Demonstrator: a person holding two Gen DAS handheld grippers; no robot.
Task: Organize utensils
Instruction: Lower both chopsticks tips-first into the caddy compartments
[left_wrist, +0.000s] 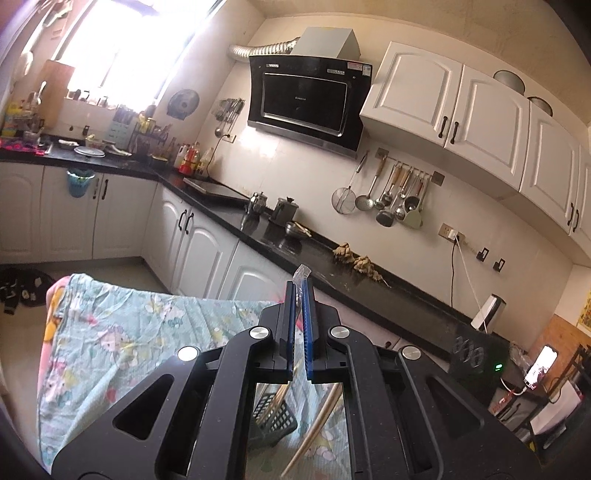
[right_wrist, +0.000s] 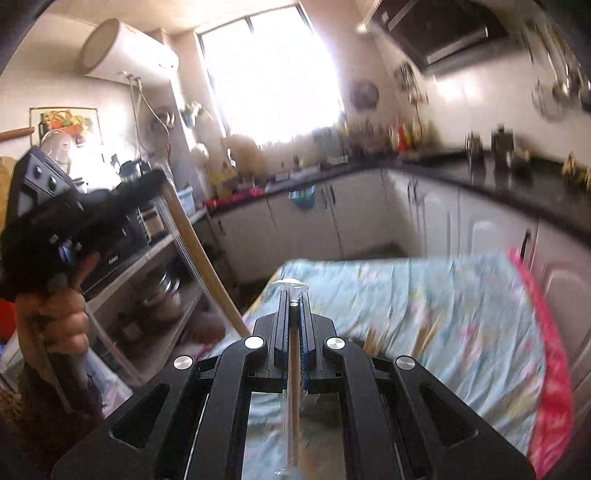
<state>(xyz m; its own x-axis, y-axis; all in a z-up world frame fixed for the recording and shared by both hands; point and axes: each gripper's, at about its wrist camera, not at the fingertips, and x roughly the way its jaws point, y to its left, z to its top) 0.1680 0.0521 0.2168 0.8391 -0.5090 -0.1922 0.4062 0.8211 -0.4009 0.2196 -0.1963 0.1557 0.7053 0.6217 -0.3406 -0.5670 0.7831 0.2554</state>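
The left gripper (left_wrist: 300, 295) was closed, its ribbed blue pads (left_wrist: 308, 325) pressed flat on a clear crinkled plastic wrapper (left_wrist: 302, 272) whose torn end stuck out just past the fingertips; below the fingers, in the mirror under the gripper, pale wooden chopsticks (left_wrist: 317, 421) ran on downward beside a black perforated basket (left_wrist: 273, 413); from the right wrist view the same gripper (right_wrist: 162, 177) sat up and to the left in a person's hand (right_wrist: 55, 321), and a long bamboo-coloured chopstick in its clear sleeve (right_wrist: 199, 254) hung slanting down from its tip.

The right gripper (right_wrist: 294, 295) was likewise clamped shut, its black fingers with blue toothed liners holding a slim round wooden chopstick (right_wrist: 293, 369) lengthwise between them; a glossy transparent wrapper end (right_wrist: 290, 285) bulged just beyond the fingertips.

Beyond both pairs of fingers lay a soft, rumpled quilted cloth (left_wrist: 122, 332), pale teal with cartoon prints and a pink border, draped over a table; further ahead ran a polished black countertop (left_wrist: 295, 243) on white panelled cabinets (left_wrist: 199, 254); above it hung a glossy black range hood (left_wrist: 306, 103) with small writing too fine to read, and a rail of steel ladles and a wire strainer (left_wrist: 391, 199); no lettering could be made out anywhere.
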